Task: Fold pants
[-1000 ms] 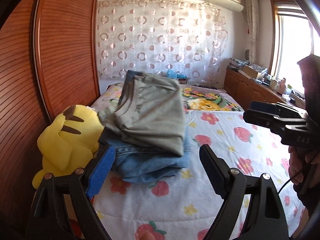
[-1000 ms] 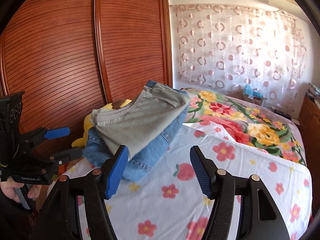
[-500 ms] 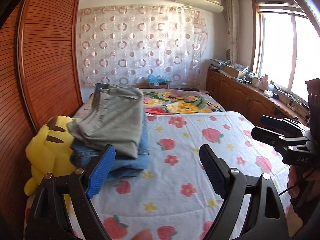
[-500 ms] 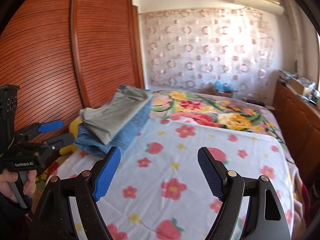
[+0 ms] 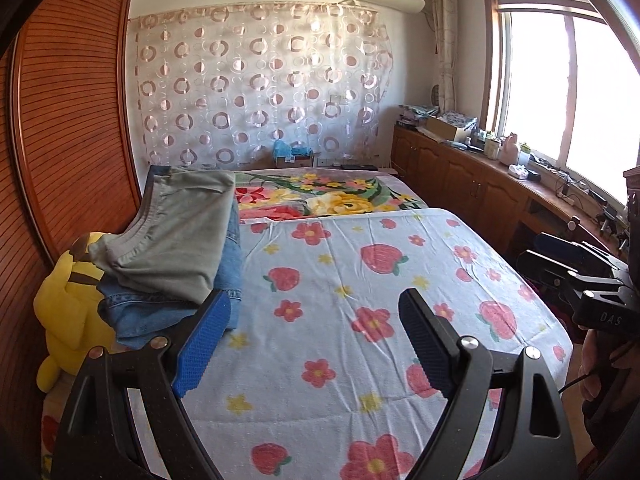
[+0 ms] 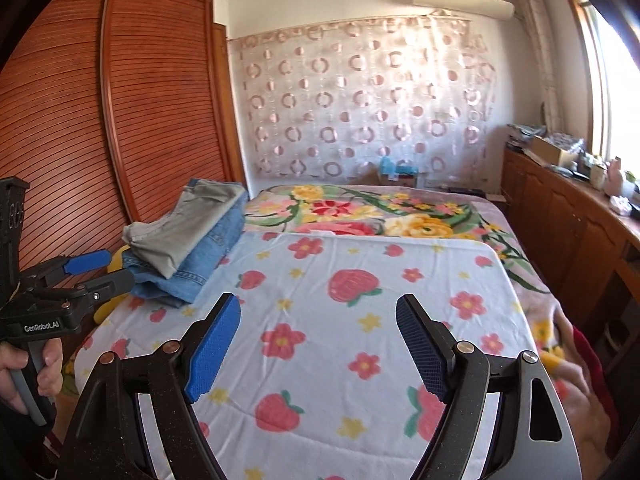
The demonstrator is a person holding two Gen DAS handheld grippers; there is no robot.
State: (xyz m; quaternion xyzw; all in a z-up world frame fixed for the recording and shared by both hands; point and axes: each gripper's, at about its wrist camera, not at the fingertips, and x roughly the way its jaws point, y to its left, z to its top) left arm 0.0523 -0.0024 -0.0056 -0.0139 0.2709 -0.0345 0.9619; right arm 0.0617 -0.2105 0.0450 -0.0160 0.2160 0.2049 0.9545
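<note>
Both the left gripper (image 5: 310,334) and right gripper (image 6: 318,346) are hovering with jaws apart, nothing held; the folded pants (image 5: 176,236) are sitting stacked, so the folding looks finished.

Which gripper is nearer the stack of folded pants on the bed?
Left. The left gripper hangs open with its blue finger just in front of the stack of folded pants. The right gripper, also open, sits farther off, over the strawberry sheet.
</note>
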